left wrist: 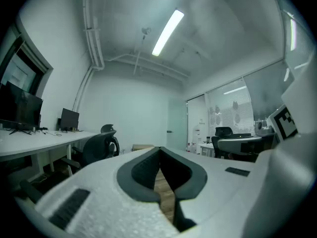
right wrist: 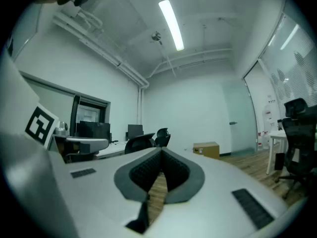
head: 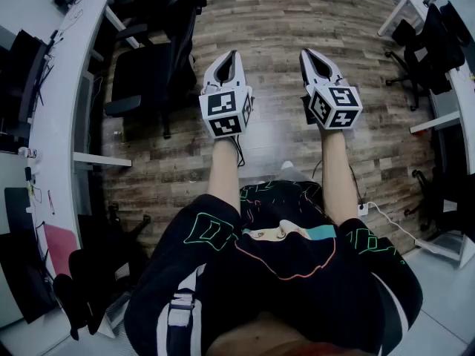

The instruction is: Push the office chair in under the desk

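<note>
Head view, left to right. A white bench (head: 59,117) runs along the left edge. The black office chair (head: 145,76) stands on the wooden floor (head: 282,21) just beside the bench, its seat outside the bench edge. The left tool (head: 233,56) and right tool (head: 306,53) are held out over open floor, apart from the chair. Both have their jaws closed together with nothing between them. More black chairs (head: 438,35) stand at the far right.

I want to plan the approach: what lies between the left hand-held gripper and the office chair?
Nothing. In the head view, only wooden floor shows between the shut left hand-held gripper and the office chair.
</note>
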{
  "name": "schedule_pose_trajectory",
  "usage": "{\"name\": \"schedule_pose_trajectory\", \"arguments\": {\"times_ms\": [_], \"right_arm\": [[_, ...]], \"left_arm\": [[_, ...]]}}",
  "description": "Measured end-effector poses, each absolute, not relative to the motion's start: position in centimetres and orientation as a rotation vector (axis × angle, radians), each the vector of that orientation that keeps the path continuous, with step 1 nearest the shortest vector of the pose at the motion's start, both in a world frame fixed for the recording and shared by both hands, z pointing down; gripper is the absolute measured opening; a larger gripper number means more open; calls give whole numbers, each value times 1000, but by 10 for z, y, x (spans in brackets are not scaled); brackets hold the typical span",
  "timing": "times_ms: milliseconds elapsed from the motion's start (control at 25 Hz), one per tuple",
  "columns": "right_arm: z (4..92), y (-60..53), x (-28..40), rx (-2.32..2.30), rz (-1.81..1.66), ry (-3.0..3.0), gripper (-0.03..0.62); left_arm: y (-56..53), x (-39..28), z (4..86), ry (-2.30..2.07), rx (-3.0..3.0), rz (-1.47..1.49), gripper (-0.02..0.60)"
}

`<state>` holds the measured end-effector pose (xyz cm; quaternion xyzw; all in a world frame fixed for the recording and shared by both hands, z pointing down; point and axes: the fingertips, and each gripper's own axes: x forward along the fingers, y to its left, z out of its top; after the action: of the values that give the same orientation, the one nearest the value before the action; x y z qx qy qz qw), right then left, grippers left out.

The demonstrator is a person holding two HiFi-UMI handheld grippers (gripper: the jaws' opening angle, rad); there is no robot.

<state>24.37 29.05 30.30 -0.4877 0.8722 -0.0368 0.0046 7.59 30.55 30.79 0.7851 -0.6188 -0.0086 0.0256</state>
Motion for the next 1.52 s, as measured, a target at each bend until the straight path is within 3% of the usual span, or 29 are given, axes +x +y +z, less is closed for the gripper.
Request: {"name": "schedule_pose_trajectory", "arguments": {"times_ms": [800, 1520], "right_arm": [[318, 222, 254, -1557, -169, 2738, 5], [316, -52, 322, -1518, -208, 2690, 5]], "left_arm": [[247, 62, 334, -1938, 2348, -18, 8], [-29, 106, 317, -2023, 2365, 83, 8]]}}
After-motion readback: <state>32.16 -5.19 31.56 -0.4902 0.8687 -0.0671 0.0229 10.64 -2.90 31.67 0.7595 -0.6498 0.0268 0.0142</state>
